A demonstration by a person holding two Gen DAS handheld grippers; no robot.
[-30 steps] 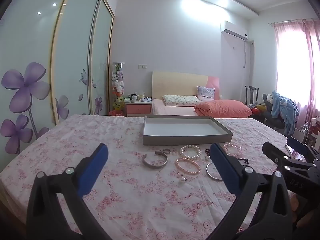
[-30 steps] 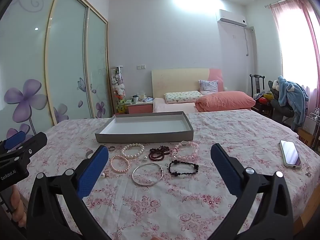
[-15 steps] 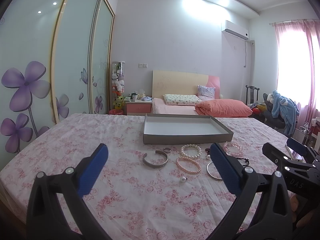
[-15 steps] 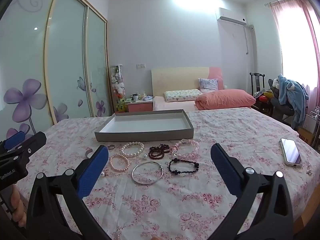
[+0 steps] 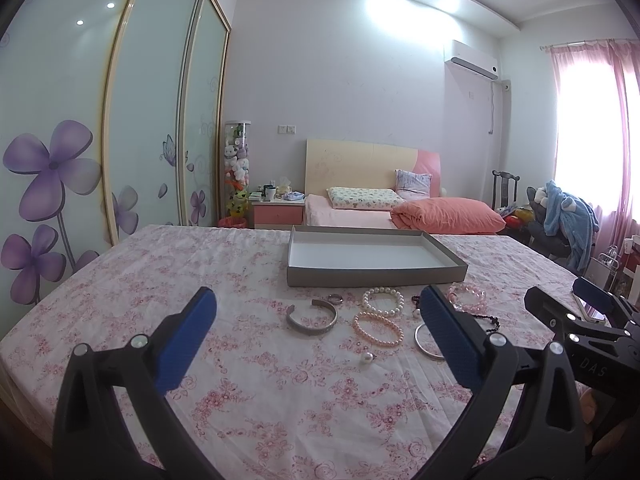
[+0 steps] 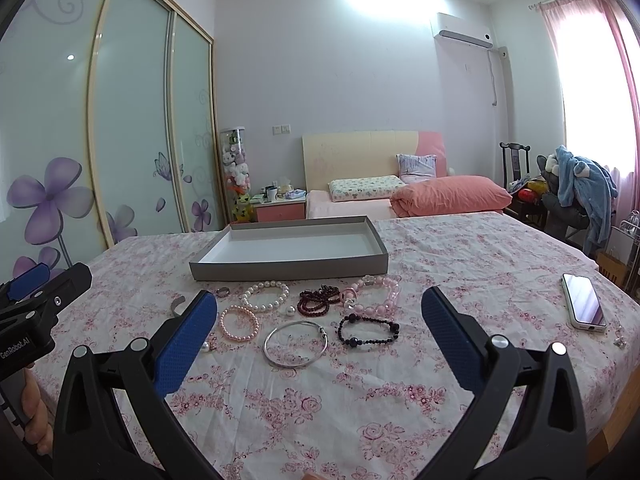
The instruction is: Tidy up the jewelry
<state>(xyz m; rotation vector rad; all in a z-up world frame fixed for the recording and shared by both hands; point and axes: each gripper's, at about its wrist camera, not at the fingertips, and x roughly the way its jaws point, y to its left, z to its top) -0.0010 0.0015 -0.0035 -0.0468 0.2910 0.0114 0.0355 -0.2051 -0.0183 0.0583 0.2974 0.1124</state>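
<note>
The jewelry lay clustered on the floral surface [image 6: 460, 264], just in front of the grey tray [image 6: 288, 270]: silver bangle [image 6: 295, 343] at the right claw's [image 6: 320, 336] 12 o'clock, silver cuff [image 5: 312, 317] at the left claw's [image 5: 316, 336] 12 o'clock. Both claws hovered spread wide, holding nothing. Only the right view showed the phone [image 6: 584, 306] at 3 o'clock and the dark bead bracelet [image 6: 368, 331] unobstructed.

Both grippers: black frames, blue textured finger pads [image 6: 185, 340], silver screws; "GenRobot.AI" lettering.
</note>
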